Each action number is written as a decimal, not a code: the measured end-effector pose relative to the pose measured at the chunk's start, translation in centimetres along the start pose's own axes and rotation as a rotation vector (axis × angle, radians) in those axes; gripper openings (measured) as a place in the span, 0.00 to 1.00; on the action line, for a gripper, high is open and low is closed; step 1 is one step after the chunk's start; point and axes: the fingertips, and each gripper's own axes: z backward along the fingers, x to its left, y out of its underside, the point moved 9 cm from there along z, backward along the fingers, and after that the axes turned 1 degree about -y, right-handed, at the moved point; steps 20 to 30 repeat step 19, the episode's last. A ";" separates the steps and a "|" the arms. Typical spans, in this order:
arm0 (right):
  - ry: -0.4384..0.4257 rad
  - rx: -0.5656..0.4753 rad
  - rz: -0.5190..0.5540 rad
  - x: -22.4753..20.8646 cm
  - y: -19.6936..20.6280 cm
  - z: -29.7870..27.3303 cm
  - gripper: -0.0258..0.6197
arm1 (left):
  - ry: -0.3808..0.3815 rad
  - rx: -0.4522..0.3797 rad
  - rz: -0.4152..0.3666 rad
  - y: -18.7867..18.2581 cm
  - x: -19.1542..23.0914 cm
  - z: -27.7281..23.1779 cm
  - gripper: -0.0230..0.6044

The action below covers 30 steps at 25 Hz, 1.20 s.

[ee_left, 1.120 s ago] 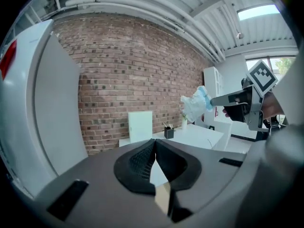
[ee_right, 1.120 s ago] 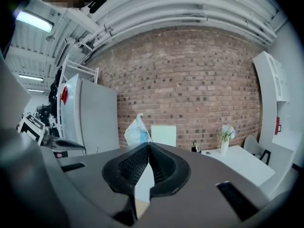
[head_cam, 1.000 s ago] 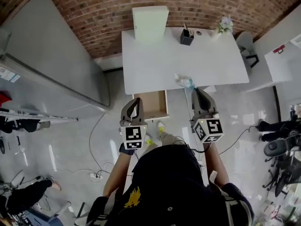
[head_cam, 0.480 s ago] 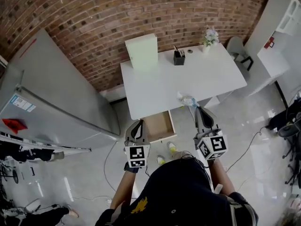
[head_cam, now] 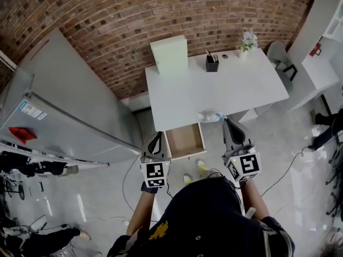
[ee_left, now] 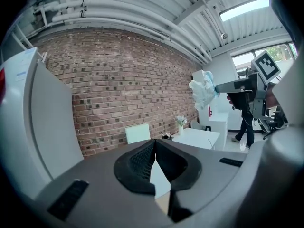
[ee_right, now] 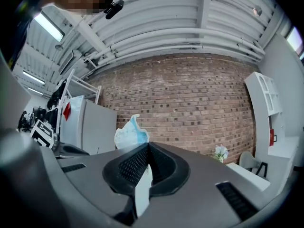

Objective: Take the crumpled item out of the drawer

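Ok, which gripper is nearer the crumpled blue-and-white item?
Right. The right gripper is shut on the crumpled blue-and-white item; the left gripper, shut and empty, sits apart, across the open wooden drawer.

I see a rough brick wall (head_cam: 107,15), a smooth matt white table (head_cam: 214,90), a glossy floor (head_cam: 289,143), and a crumpled item (ee_right: 129,134) of thin papery cloth.
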 end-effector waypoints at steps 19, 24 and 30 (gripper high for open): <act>-0.017 0.000 0.046 -0.2 -0.6 0.3 0.08 | -0.039 -0.015 -0.005 -0.4 0.4 1.2 0.07; -0.017 0.000 0.046 -0.2 -0.6 0.3 0.08 | -0.039 -0.015 -0.005 -0.4 0.4 1.2 0.07; -0.017 0.000 0.046 -0.2 -0.6 0.3 0.08 | -0.039 -0.015 -0.005 -0.4 0.4 1.2 0.07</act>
